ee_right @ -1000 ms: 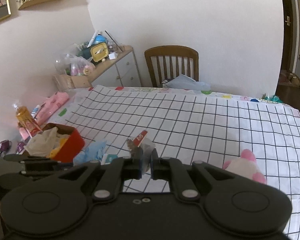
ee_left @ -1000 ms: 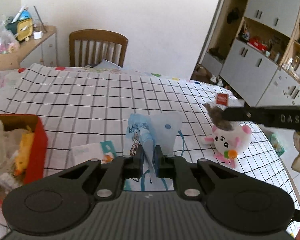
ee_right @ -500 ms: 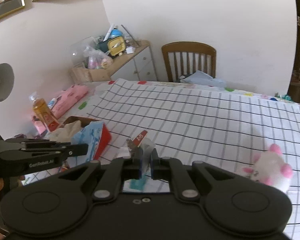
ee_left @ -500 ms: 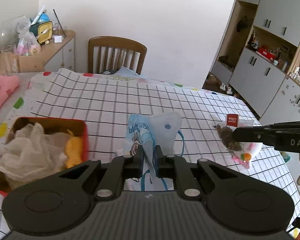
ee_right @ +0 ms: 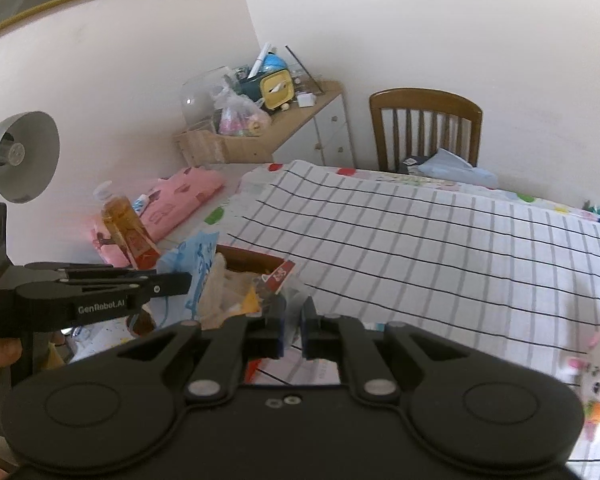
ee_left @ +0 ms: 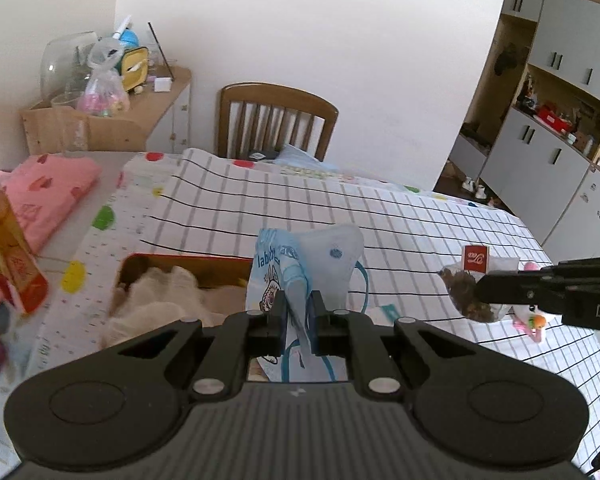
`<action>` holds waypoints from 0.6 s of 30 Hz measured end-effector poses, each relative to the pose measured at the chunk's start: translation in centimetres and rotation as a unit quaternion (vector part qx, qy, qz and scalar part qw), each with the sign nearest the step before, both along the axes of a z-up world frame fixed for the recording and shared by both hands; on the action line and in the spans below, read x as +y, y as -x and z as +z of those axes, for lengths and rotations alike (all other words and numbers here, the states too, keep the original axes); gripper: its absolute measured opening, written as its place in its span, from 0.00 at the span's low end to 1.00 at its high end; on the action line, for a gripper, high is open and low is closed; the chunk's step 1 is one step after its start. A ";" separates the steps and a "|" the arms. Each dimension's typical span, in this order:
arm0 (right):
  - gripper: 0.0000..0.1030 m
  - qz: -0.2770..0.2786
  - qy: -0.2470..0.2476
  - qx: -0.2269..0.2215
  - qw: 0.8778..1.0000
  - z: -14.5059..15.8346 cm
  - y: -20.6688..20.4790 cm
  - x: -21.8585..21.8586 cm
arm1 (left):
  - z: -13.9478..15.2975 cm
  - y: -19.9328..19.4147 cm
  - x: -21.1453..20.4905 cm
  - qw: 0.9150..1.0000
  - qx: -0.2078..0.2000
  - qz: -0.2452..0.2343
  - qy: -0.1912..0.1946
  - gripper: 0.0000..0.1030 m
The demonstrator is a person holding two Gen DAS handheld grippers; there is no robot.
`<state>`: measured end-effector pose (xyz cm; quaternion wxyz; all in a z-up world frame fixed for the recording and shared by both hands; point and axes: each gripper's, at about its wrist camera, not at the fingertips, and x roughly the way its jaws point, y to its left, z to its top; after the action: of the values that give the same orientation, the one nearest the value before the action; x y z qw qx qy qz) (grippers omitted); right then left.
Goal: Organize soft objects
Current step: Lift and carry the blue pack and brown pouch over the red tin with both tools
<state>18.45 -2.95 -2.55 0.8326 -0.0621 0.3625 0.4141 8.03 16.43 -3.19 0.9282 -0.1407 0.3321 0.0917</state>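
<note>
Plush toy [ee_right: 592, 380] blurred, cut by right edge.
</note>
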 end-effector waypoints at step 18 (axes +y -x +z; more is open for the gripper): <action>0.06 0.013 0.049 0.010 0.999 -4.4 2.1 11.6 | -3.3 -0.4 7.2 0.995 0.065 -0.067 -0.023 0.10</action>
<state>16.33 8.66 -6.91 0.8195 -0.1032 0.3901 0.4068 8.47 23.68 -6.45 0.9117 -0.0903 0.3982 0.0455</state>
